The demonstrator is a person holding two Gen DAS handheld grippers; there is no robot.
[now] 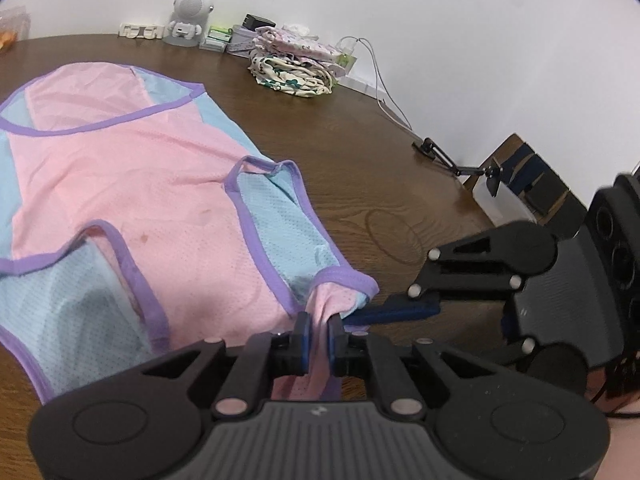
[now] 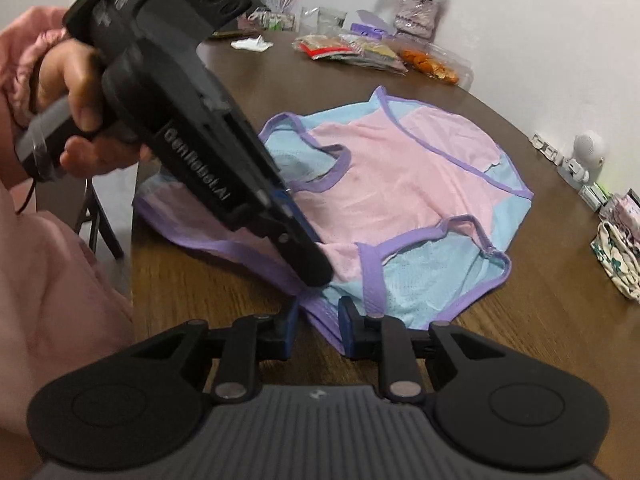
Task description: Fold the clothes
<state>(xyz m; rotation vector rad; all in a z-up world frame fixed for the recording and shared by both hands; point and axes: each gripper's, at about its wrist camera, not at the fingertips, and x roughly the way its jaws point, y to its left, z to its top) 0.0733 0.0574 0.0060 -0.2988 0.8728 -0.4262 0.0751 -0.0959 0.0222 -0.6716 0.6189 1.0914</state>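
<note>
Your left claw (image 1: 318, 334) is pinching the pink corner of the garment (image 1: 132, 184) at the near edge of the bench (image 1: 360, 140), so you can lift it for a fold. The right claw (image 2: 318, 320) sits part-spread around the purple hem beside it, pads not clearly pressing. Folded clothes (image 1: 292, 60) sit at the far edge by a white wall.
</note>
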